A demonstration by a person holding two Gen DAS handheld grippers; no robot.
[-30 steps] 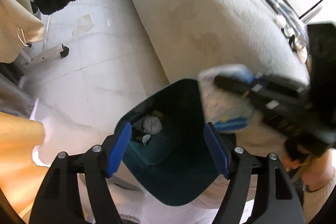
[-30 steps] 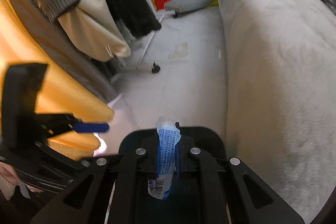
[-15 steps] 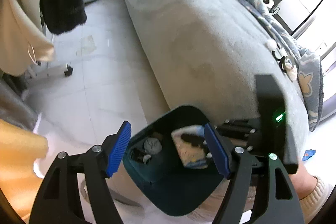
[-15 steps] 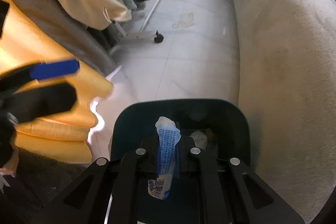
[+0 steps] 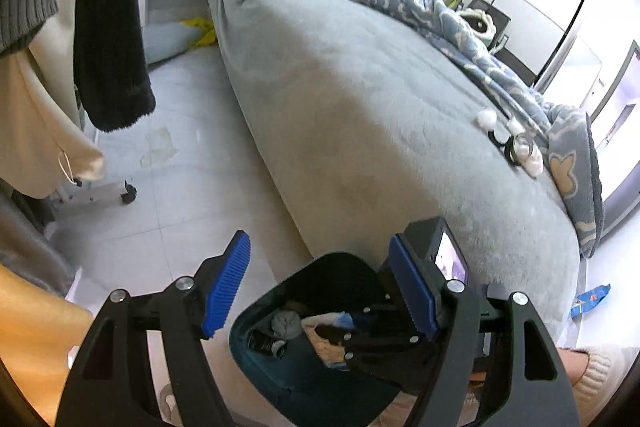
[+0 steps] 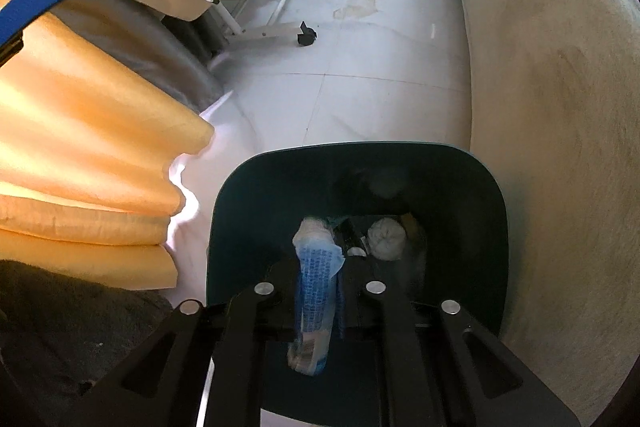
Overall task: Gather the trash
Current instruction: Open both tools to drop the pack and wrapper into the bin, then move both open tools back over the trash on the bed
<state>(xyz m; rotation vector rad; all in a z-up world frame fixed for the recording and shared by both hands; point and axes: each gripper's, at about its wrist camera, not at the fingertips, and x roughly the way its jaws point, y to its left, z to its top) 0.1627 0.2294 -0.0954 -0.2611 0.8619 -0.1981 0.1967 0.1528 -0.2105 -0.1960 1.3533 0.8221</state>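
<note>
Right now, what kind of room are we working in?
Most likely a bedroom: a large bed with a rumpled blue blanket, clothes hanging on a rack, and a wardrobe behind.

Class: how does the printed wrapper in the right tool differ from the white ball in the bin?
The wrapper is blue-printed and white; the ball is plain white. The wrapper is a long strip; the ball is round and wadded. The wrapper hangs in the right tool, whose jaws have just been opening; the ball lies in the bin. Both are trash.

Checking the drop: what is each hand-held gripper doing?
Left hand-held gripper: open, empty.
Right hand-held gripper: just opening, wrapper between its jaws.
</note>
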